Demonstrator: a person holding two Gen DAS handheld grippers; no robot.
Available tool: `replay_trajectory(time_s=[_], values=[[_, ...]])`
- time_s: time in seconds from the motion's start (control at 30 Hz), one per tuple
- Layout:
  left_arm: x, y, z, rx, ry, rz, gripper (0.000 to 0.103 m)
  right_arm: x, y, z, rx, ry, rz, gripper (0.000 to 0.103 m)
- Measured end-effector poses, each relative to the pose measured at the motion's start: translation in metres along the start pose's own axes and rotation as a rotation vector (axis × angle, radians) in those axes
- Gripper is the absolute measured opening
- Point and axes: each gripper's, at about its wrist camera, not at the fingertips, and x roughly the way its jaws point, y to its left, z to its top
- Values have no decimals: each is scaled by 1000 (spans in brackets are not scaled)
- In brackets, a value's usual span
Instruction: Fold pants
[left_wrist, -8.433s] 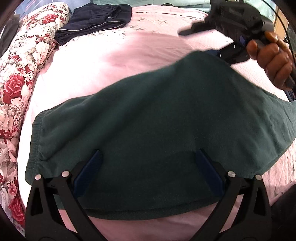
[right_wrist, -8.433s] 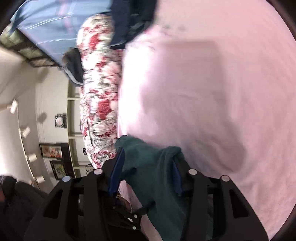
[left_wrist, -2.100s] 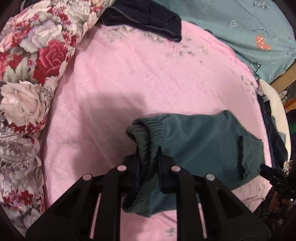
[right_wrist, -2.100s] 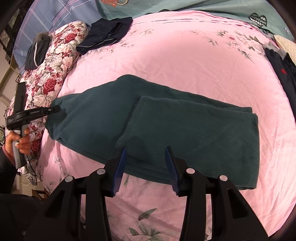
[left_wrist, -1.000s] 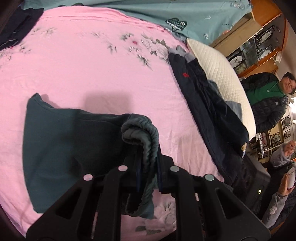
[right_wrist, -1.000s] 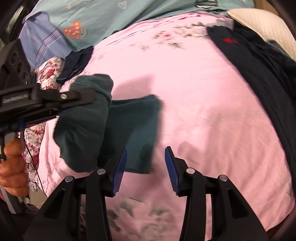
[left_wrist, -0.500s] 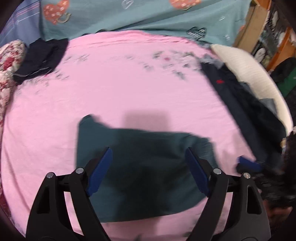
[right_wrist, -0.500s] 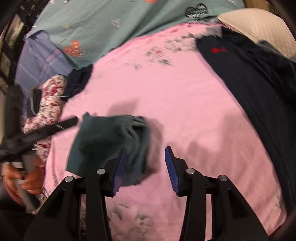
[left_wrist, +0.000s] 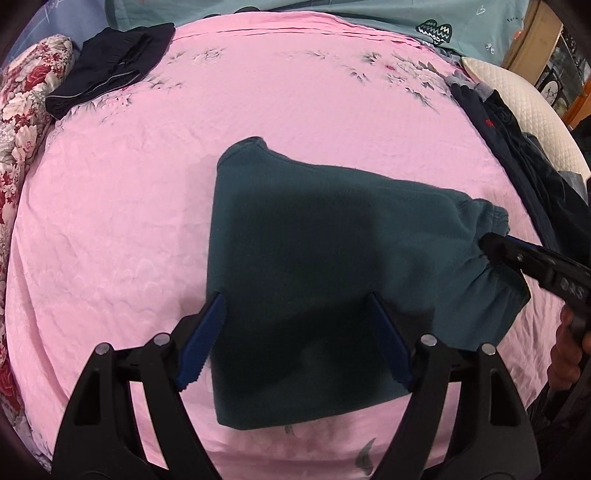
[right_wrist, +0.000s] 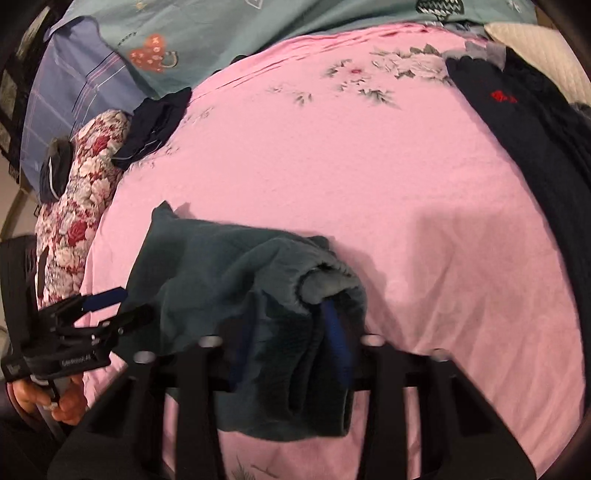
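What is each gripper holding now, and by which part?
The right gripper is closing on the green pants at the bunched elastic waistband. The left gripper holds nothing.

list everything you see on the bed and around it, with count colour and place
green pants: one, dark green, folded, middle of the bed
pink sheet: one, pink with flower print, covers the bed
navy garment: one, folded, far left corner
dark clothes: a pile, navy, right edge
floral bolster: one, red and white, left edge
white pillow: one, far right
left tongs: open above the pants, closing slightly
right tongs: closing on the waistband end
hand: one, holding the left tongs
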Motion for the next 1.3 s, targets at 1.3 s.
replay_trajectory(time_s=[1.3], values=[[-3,-14,-16,200,-21,9,81,-42,26,17,-111,35,-231,43]])
